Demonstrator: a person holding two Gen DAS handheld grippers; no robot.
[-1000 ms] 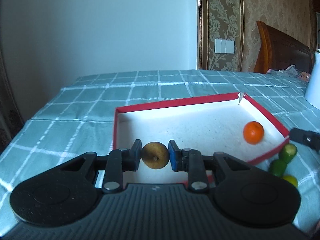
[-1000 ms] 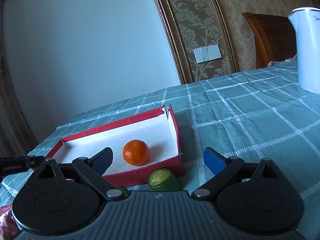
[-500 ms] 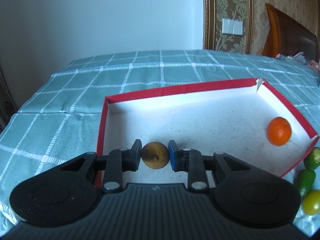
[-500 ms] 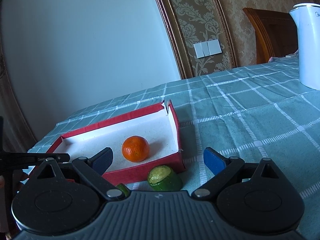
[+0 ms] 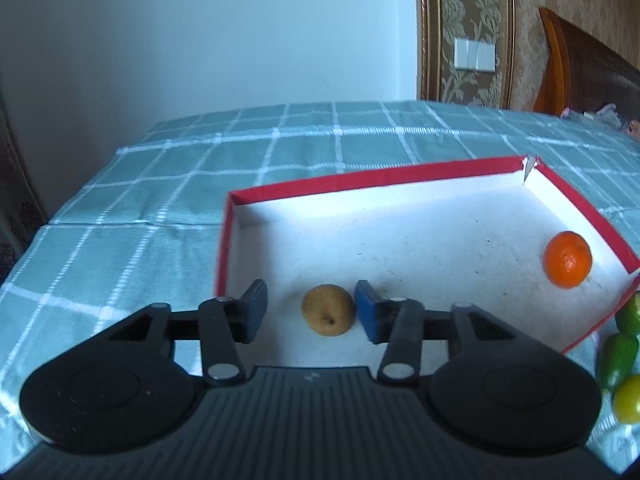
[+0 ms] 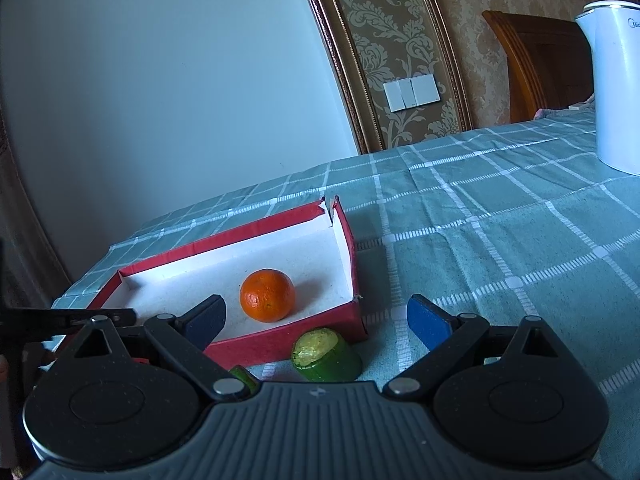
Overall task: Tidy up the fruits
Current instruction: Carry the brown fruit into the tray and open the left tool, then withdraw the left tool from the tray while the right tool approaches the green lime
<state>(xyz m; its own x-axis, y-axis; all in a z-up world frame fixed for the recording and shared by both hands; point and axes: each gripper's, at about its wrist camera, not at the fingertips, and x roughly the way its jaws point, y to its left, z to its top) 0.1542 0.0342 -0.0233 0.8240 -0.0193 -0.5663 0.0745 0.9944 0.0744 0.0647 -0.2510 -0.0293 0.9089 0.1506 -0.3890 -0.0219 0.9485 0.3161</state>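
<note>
From the left wrist, the left tongs [image 5: 308, 310] are opening over the red box [image 5: 420, 182]. A brown fruit [image 5: 328, 309] lies on the box's white floor between the pads, beside the right one and clear of the left. An orange [image 5: 567, 259] sits by the box's right wall. Green fruits [image 5: 618, 354] lie on the checked desk [image 5: 200, 168] outside that wall.

From the right wrist, the right tongs [image 6: 316, 316] stand wide open and empty. The box wall stands between them and the orange [image 6: 267, 295]. A cut green fruit [image 6: 326, 355] rests against the box's near wall. A white kettle [image 6: 616, 80] stands far right on the desk.
</note>
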